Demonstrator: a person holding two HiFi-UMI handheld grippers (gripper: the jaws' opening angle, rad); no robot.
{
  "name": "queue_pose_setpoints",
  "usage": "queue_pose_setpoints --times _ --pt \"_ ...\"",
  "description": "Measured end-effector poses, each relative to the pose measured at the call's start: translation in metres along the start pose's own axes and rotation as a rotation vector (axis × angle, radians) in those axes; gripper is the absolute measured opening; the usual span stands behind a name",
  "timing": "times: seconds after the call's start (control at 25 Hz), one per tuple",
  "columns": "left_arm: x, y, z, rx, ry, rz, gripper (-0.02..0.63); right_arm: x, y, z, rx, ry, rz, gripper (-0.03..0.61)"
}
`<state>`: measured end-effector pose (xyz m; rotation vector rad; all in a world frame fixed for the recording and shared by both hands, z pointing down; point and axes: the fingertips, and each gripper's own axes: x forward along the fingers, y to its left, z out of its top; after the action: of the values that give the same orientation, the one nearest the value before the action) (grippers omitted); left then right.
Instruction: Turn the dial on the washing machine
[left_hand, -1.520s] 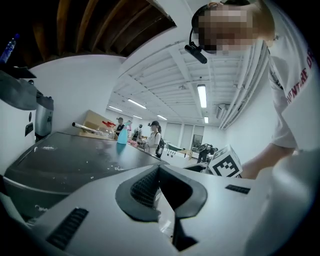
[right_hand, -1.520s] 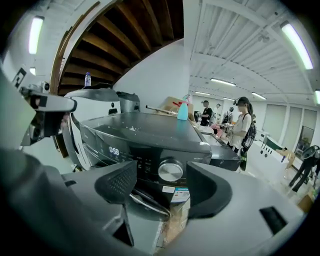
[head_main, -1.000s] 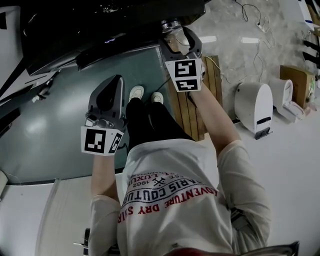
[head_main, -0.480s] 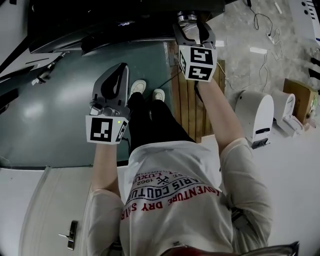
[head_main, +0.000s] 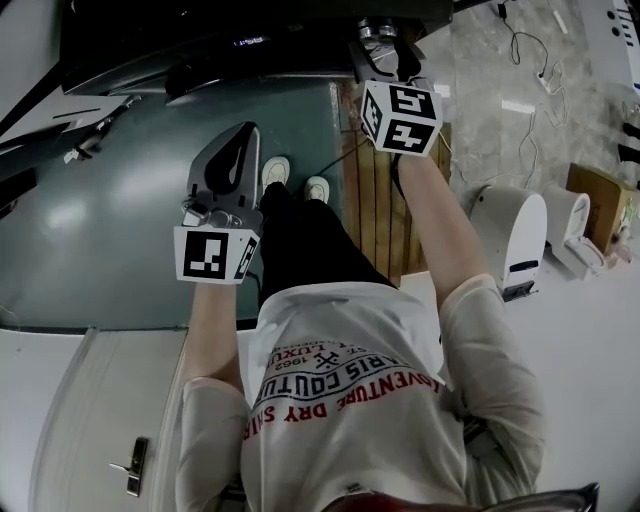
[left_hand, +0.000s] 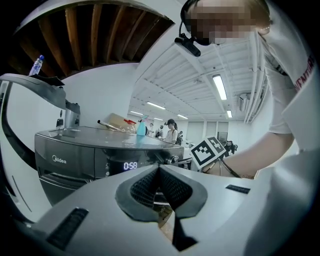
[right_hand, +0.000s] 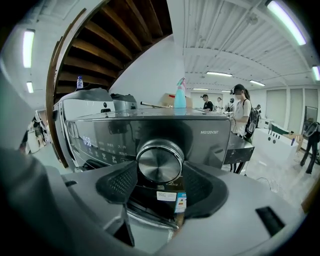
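Pale walls and strip-lit ceiling surround one dark grey washing machine (right_hand: 215, 145), whose glossy control panel carries a single dial (right_hand: 160, 162) to the right of the one lit display (left_hand: 130, 165). That dial is a round knob with a brushed silver face and a bright chrome rim; its axis runs level, straight out of the panel, and the flat face looks back at the right gripper (right_hand: 160, 175). The jaws have just been closing with the dial between them, and both pads now meet its rim with no gap showing. Hanging off to the left, the left gripper (left_hand: 159, 170) has its jaws pressed together on nothing. One teal spray bottle (right_hand: 180, 95) stands on the machine's top.
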<state>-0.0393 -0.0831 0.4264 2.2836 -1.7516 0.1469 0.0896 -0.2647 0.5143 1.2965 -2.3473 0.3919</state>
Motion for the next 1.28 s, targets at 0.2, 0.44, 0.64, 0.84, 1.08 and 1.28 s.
queue_pose_setpoints --times 0.2,0.44,0.64,0.84,1.08,1.28 --pt "-0.004 -0.003 -0.002 0.007 0.007 -0.003 0.015 0.001 0.0 0.0 0.225 -0.002 0.074 0.295" --pt "-0.002 -0.003 -0.001 0.019 0.004 0.002 0.015 0.001 0.0 0.001 0.359 -0.008 0.121 0.295" --pt "0.001 -0.003 0.001 0.014 -0.003 0.002 0.015 0.0 0.001 0.0 0.448 -0.011 0.137 0.293" --pt "0.004 -0.004 0.006 0.009 -0.013 -0.008 0.015 -0.002 -0.001 0.0 0.535 -0.01 0.134 0.291" --pt "0.004 -0.007 0.008 0.015 -0.008 -0.014 0.015 -0.004 -0.002 -0.001 0.357 -0.024 0.053 0.31" --pt "0.008 -0.006 0.012 0.013 -0.012 -0.025 0.015 -0.019 -0.006 -0.004 -0.089 -0.027 -0.051 0.38"
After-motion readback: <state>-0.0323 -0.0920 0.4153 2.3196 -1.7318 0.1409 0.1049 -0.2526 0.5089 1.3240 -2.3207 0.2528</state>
